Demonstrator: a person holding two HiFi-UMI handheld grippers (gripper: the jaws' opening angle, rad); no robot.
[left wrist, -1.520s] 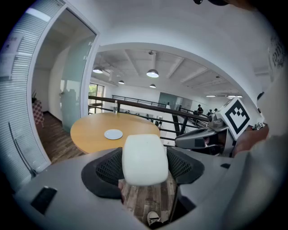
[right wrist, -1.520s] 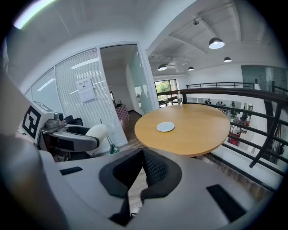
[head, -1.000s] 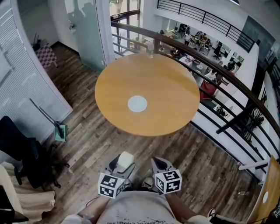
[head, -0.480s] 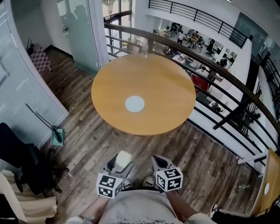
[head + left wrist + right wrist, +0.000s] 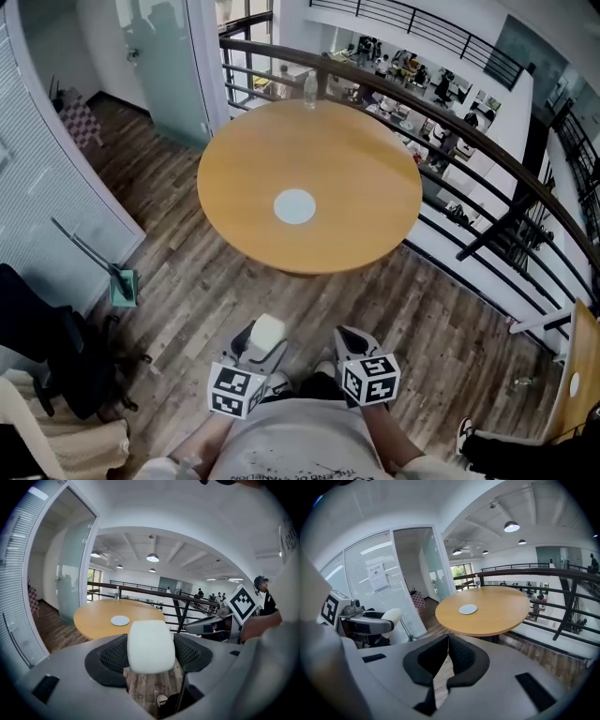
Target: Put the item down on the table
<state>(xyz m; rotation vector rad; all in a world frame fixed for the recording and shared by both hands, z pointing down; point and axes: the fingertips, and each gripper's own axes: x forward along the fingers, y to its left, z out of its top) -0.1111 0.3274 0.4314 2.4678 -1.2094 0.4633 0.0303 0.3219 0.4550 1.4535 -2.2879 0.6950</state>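
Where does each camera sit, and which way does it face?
Head view: on the person's head, facing steeply down at the table; left gripper, right gripper and shirt show below.
Left gripper view: on the left gripper, looking along jaws shut on a white item, toward the table; right gripper at right.
Right gripper view: on the right gripper, along its shut, empty jaws, toward the table; left gripper at left.
Shared: all see the table's white disc.

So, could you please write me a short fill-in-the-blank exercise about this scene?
The left gripper is shut on a ____ block.
The right gripper is shut and holds ____.
The wooden table is ____ in shape.
A pale disc lies at the table's ____.
Missing words: white; nothing; round; centre.
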